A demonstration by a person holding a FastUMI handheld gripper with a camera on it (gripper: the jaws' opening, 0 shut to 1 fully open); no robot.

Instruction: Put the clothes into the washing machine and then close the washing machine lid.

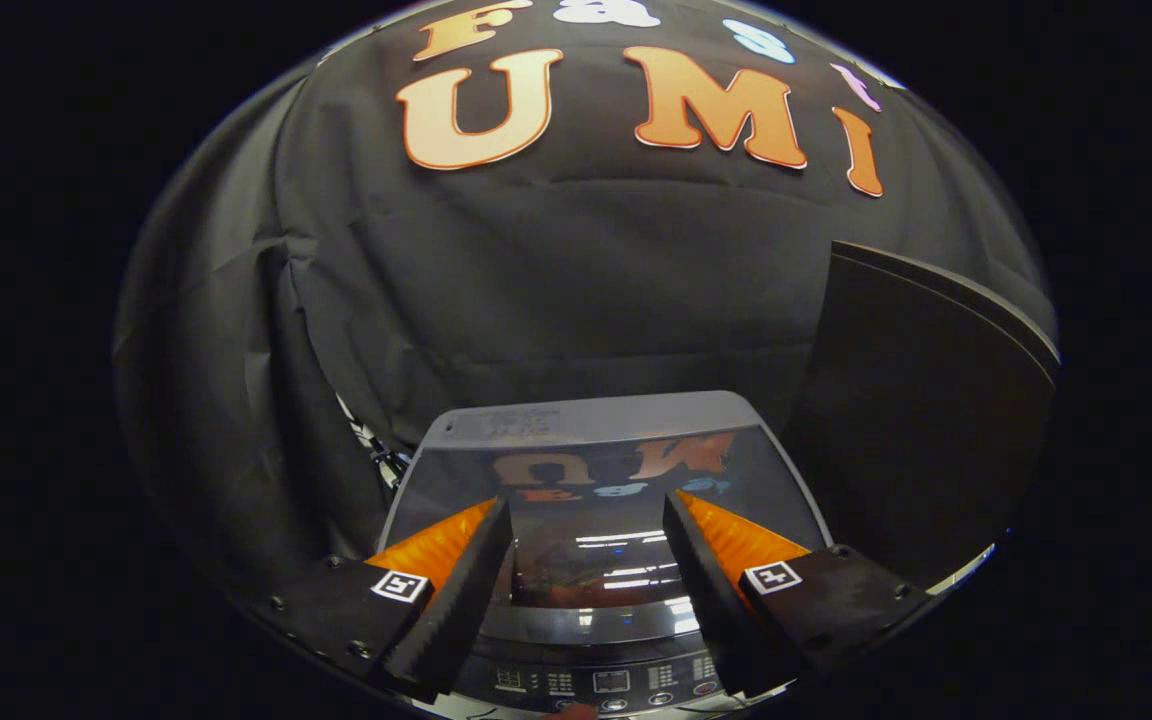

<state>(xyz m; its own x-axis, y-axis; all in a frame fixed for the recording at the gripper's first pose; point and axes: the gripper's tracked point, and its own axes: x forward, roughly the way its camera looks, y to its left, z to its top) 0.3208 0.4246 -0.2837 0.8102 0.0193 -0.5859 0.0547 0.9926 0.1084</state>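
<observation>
A top-loading washing machine (591, 420) stands below and just ahead of my fingers, its grey body framing a dark glass lid (586, 500) that lies flat and shut and mirrors the room. The control panel (596, 682) runs along the near edge, under my fingers. My gripper (586, 515) hovers above the lid, open, with nothing between its fingers. Something dim and reddish shows through the glass; I cannot tell what it is.
Black cloth wall (536, 280) hangs close behind the machine. A dark flat panel (926, 400) stands to the right of the machine. A fingertip-like shape (573, 712) touches the near edge of the control panel.
</observation>
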